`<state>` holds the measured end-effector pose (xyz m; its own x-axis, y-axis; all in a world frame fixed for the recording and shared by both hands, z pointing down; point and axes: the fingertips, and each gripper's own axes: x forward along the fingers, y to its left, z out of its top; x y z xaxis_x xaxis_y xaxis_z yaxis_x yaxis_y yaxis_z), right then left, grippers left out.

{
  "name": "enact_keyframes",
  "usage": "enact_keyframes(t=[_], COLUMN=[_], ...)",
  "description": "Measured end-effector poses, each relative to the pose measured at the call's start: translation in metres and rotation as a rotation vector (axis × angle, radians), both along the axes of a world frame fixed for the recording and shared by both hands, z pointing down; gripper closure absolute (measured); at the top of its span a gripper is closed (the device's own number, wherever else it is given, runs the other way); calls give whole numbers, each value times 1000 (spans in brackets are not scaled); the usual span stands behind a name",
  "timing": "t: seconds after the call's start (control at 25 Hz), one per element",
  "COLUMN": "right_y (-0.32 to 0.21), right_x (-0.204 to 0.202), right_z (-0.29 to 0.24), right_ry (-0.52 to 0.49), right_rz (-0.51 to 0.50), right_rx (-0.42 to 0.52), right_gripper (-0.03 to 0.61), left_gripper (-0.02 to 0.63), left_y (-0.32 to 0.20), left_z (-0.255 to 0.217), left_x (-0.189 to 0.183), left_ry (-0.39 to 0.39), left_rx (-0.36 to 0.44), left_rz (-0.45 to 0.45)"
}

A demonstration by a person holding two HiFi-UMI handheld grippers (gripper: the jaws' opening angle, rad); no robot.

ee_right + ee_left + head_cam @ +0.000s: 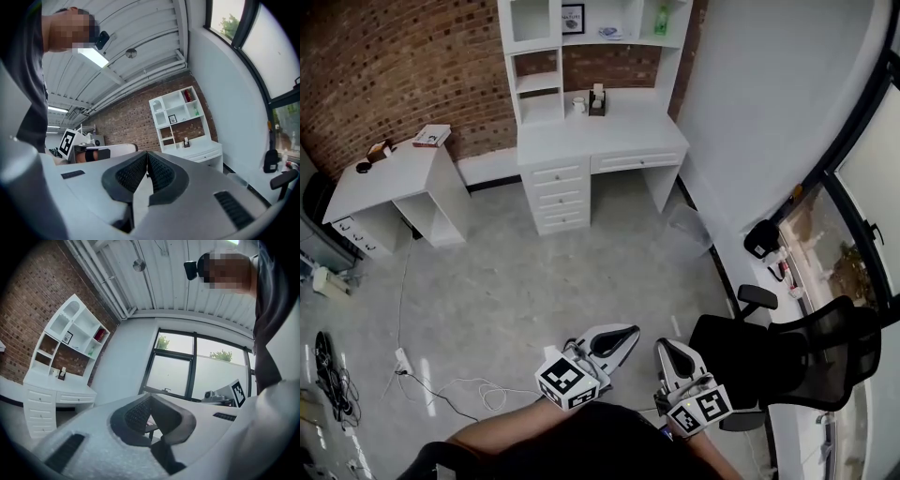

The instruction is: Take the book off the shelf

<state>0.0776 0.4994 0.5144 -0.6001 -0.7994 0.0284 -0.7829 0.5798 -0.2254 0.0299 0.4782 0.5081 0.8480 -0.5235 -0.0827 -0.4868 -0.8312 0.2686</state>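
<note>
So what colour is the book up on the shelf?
The book is red, clearest in the right gripper view.

Head view bright, even, sharp; soft shadows on floor [534, 300]. Daylight through window [197, 371], panes washed pale; ceiling lamp [93, 57] blown white. Both gripper views fisheye: bowed lines, black vignette at corners. Left gripper [150, 398] close to lens, slightly soft.
</note>
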Motion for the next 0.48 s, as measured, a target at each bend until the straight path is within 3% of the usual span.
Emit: enact_keyframes(t=[0.48], right_y=[-186], right_x=[-65], right_z=[-11], right_ry=[-32], right_rz=[43], right_rx=[-20], right_gripper=[563], left_gripper=[606], left_y=[-188], left_z=[-18], left_x=[-63], left_ry=[8], left_rx=[10], left_rz=[59])
